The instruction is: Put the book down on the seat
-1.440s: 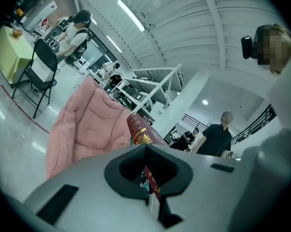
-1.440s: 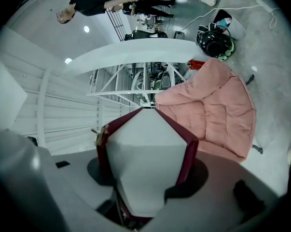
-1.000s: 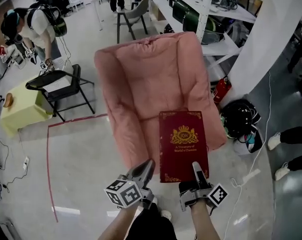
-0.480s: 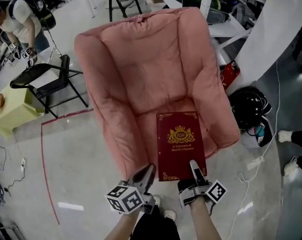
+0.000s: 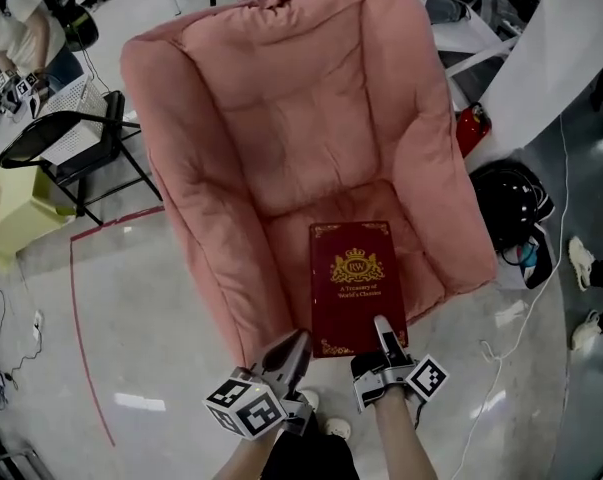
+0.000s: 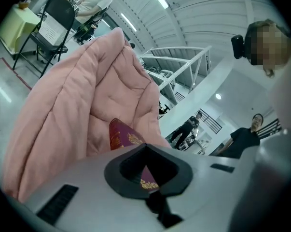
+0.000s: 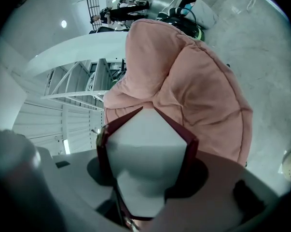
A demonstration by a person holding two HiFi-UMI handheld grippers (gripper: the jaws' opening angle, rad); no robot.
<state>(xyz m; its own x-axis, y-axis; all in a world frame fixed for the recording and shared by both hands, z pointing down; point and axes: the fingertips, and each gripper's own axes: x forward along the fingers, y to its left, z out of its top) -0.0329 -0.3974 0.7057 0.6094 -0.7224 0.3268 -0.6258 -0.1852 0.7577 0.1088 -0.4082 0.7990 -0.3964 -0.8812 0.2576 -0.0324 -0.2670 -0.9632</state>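
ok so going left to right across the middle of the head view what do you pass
yellow-green table → black folding chair → pink armchair → black bundle on the floor → white shoe

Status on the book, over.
Right tongs clamped on red book's near edge. Left tongs shut, empty. Book over pink armchair's seat, unreleased. Nothing blocking.

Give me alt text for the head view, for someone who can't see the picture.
Seen from above, the right gripper holds a dark red book with gold lettering by its near edge, over the seat of a pink armchair. The left gripper sits beside the book's near left corner. A black folding chair stands at left.
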